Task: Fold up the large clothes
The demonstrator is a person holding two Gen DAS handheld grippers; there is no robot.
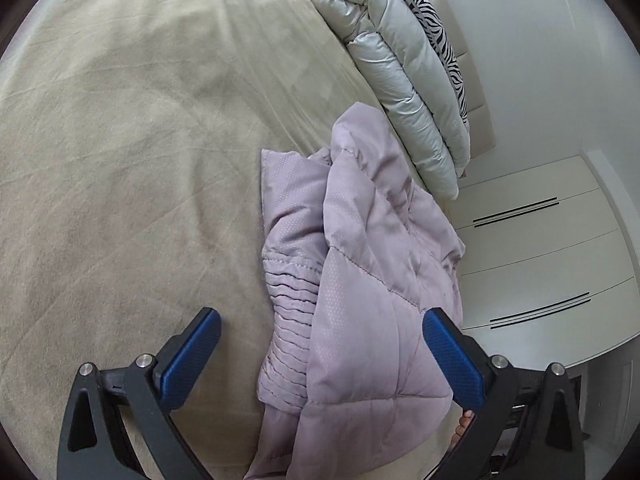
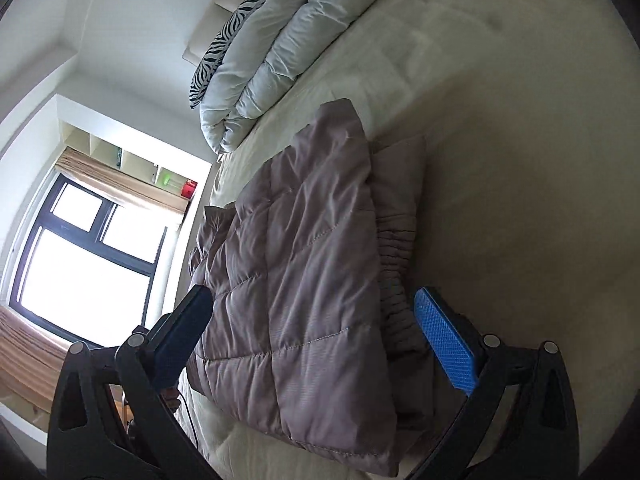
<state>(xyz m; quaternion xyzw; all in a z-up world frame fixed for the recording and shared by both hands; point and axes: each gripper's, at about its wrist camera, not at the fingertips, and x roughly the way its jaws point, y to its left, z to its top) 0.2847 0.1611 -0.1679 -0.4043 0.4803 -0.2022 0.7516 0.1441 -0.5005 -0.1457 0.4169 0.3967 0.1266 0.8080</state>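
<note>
While my left gripper and right gripper both hang spread wide and hold nothing, the folded quilted jacket lies on the bed along its edge, near the rolled duvet.

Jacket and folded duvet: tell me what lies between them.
Only bare beige sheet separates the jacket from the duvet, though narrowly; the right wrist view shows it best.

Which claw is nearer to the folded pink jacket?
Neither clearly. The left claw and the right claw both hang open over the jacket, one finger on each side.
</note>
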